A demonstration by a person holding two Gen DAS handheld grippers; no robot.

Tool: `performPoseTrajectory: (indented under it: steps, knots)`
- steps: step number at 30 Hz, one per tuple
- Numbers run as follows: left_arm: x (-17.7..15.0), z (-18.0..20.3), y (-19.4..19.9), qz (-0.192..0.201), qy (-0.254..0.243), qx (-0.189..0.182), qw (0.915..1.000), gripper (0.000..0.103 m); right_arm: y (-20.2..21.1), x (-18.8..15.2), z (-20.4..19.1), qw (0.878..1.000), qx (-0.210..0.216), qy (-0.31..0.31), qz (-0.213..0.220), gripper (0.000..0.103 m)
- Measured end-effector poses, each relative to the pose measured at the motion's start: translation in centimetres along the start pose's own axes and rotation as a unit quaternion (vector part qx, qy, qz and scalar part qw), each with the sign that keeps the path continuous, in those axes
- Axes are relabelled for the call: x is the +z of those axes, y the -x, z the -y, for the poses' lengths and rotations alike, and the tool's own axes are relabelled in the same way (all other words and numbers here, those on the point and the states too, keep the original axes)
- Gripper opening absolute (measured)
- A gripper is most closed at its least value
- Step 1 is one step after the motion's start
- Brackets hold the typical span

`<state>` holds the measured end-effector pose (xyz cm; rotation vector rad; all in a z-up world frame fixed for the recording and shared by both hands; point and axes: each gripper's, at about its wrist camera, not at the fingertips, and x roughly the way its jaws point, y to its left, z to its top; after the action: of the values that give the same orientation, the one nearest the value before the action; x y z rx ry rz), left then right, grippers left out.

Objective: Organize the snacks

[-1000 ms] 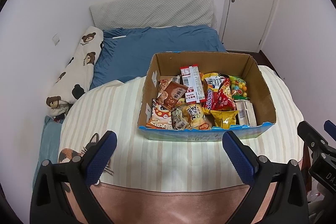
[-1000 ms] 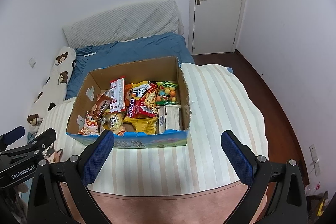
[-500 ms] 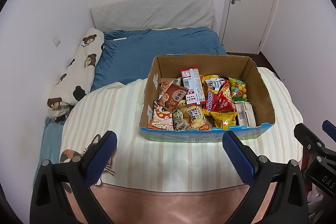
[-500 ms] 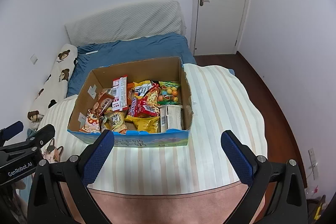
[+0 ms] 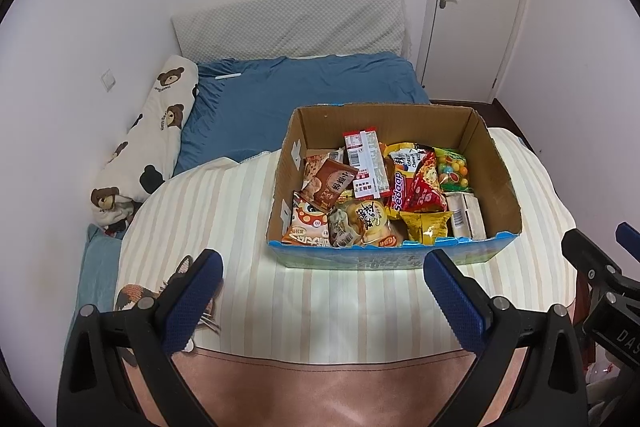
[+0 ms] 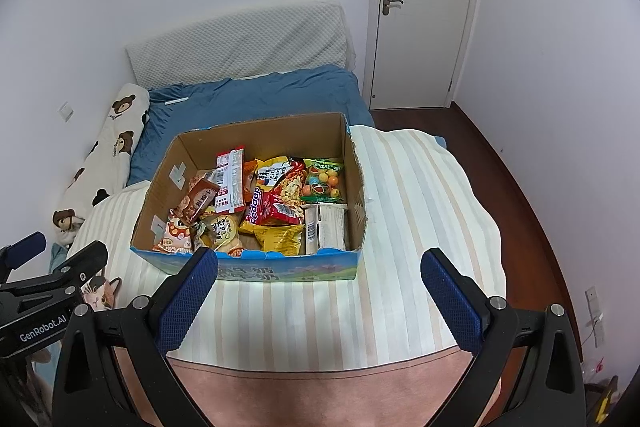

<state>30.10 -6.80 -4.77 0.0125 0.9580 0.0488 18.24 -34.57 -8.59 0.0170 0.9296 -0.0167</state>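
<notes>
cardboard box (image 5: 496, 163) of snacks (image 5: 400, 187) sits on the striped cloth (image 5: 224, 211) covering the bench, nearer its far edge, with the blue bed (image 5: 280, 99) just beyond. bare cloth lies open on both sides of the box and between its front wall and the near edge. left gripper (image 5: 320, 291) and right gripper (image 6: 318, 289) hover short of the box, jaws spread wide and holding nothing. packets lie packed edge to edge inside.

Black frames, blue textured pads (image 5: 192, 301) — silver screws
</notes>
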Motion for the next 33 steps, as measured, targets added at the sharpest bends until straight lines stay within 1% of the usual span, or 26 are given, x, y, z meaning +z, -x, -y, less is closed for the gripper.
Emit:
performPoseTrajectory:
  steps: [19,33]
  knots:
    - [-0.2,0.3,0.2,-0.001,-0.002,-0.002,1.0,0.103,0.3,0.3,0.4,1.0,0.004,0.004,0.002,0.103]
    - [-0.2,0.7,0.9,0.007,-0.016,-0.008,0.9998,0.103,1.0,0.6,0.9,1.0,0.002,0.004,0.007,0.103]
